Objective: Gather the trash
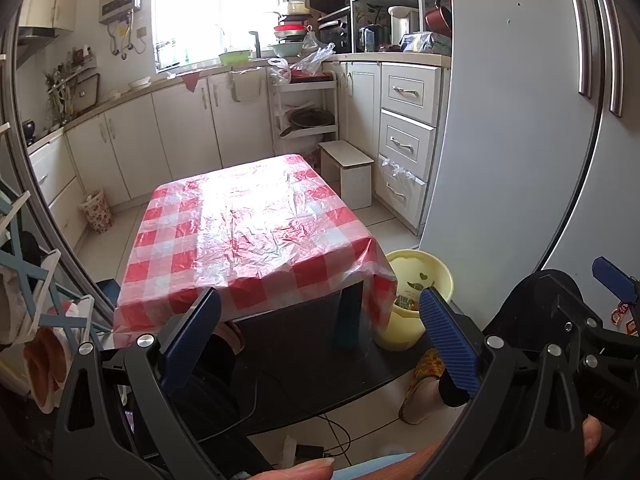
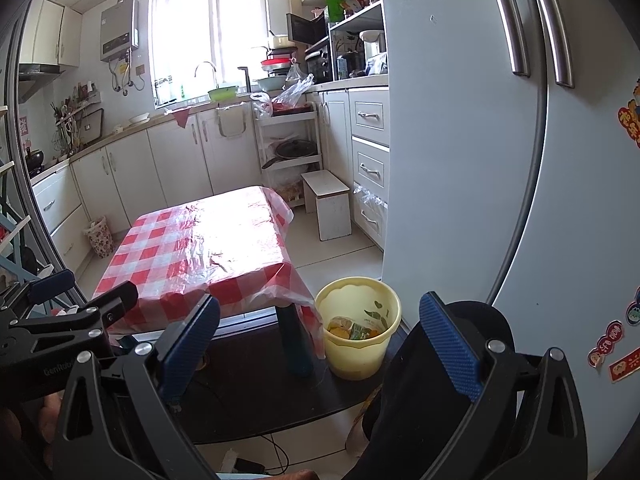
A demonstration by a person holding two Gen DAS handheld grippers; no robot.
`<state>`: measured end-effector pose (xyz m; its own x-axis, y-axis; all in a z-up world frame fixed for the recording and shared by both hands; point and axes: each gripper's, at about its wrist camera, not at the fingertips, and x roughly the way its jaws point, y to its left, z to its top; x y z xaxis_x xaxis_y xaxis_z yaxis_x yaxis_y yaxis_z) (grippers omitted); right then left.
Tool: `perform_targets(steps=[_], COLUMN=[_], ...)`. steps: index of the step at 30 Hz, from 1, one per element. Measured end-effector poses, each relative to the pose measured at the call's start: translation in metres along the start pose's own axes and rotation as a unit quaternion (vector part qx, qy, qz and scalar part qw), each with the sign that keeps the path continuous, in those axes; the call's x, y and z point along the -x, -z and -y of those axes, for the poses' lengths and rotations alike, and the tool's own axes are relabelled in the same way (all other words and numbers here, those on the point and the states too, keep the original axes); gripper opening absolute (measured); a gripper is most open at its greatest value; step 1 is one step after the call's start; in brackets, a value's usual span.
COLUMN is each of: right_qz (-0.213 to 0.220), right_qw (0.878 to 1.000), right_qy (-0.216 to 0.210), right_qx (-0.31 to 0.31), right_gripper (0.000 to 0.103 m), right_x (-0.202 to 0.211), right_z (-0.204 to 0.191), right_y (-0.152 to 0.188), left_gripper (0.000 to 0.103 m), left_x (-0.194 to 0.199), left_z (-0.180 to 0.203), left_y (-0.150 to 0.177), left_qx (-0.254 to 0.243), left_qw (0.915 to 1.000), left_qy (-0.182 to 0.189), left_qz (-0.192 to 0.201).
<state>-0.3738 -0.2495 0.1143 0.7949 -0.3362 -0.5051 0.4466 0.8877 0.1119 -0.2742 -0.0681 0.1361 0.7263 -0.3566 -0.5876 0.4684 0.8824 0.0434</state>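
A yellow plastic bin (image 2: 358,328) stands on the floor at the right front corner of a low table (image 2: 200,248) with a red-and-white checked cover; it shows in the left wrist view too (image 1: 420,280). Trash (image 2: 354,330) lies inside the bin: orange and green scraps and wrappers. My left gripper (image 1: 320,332) is open and empty, held back from the table's front edge. My right gripper (image 2: 320,340) is open and empty, above the floor in front of the bin. The table top (image 1: 248,216) carries only the wrinkled cover.
A tall grey fridge (image 2: 480,140) stands close on the right. A white stool (image 2: 328,204) and a shelf cart (image 2: 290,148) stand behind the table. White cabinets line the far walls. A flowered bag (image 1: 96,212) sits on the floor at left. Cables (image 1: 316,440) lie on the near floor.
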Motion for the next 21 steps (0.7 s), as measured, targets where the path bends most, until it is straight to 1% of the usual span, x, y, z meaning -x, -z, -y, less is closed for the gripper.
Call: perform_targets(steps=[21], right_qz=[-0.001], right_qw=[1.000], right_qy=[0.001], right_qx=[-0.001], right_gripper=[0.096], right_x=[0.0013], right_z=[0.0020], right_y=[0.0002], left_gripper=[0.095], left_x=[0.0010], left_z=[-0.0013], left_y=[0.0020], left_qx=[-0.002], left_qw=[1.0000], left_qy=[-0.002], left_qz=[0.000])
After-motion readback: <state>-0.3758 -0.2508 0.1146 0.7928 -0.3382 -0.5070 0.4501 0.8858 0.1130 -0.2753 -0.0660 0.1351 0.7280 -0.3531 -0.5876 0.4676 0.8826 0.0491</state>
